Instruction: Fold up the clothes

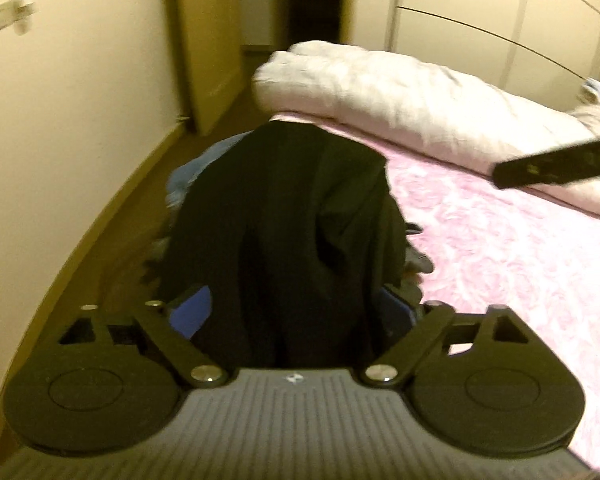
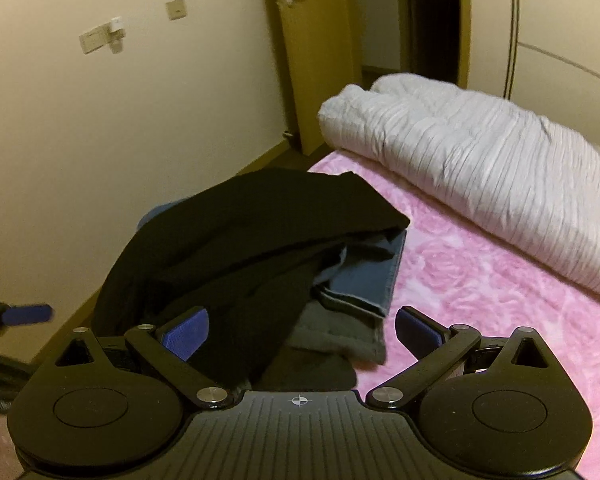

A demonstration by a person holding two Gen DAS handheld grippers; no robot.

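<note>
A black garment [image 1: 284, 216] was seen bunched and creased, draped between the spread fingers of the left gripper [image 1: 300, 304]; whether it was pinched could not be told. No writing could be read. The right gripper [image 2: 300, 332] was held wide, its left pad [image 2: 186, 334] touching the garment, with jeans [image 2: 376, 276] just ahead on the pink bed [image 2: 500, 300].

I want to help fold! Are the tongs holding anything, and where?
Nothing is gripped: left tongs and right tongs both gape open, black garment lying loose between their fingers.
</note>
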